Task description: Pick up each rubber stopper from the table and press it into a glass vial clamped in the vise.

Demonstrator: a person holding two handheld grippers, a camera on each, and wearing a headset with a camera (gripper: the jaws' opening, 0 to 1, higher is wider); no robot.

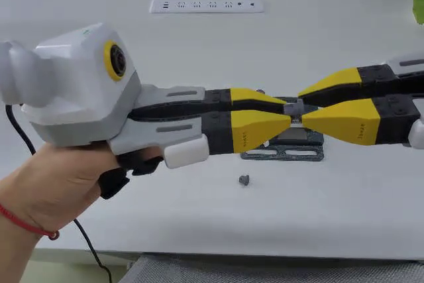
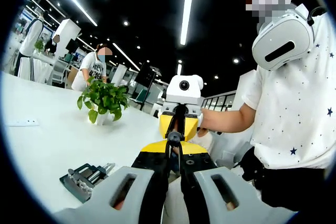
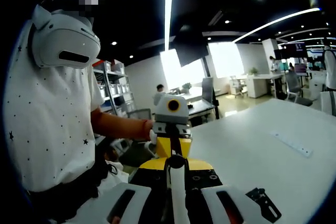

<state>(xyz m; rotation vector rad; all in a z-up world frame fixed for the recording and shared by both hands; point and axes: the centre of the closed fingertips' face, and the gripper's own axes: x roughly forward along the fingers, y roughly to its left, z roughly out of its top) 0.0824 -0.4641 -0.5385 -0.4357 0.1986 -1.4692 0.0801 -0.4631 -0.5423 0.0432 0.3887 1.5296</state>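
Note:
My left gripper (image 1: 289, 112) comes in from the left and my right gripper (image 1: 303, 108) from the right. They meet tip to tip above the table, their yellow jaws drawn together. A small grey rubber stopper (image 1: 296, 106) sits pinched where the tips meet; it is the dark nub (image 2: 174, 138) at my left tips and the dark nub (image 3: 176, 161) at my right tips. A second stopper (image 1: 244, 180) lies loose on the white table in front of the dark vise (image 1: 285, 152). The vise (image 2: 84, 178) (image 3: 264, 203) stands below and beyond the grippers. No vial is clear to me.
A white power strip (image 1: 205, 6) lies at the far side of the table (image 1: 199, 223). A potted plant (image 2: 102, 98) stands at the back right corner. A black cable (image 1: 20, 134) hangs off the near left edge. Other people stand in the room behind.

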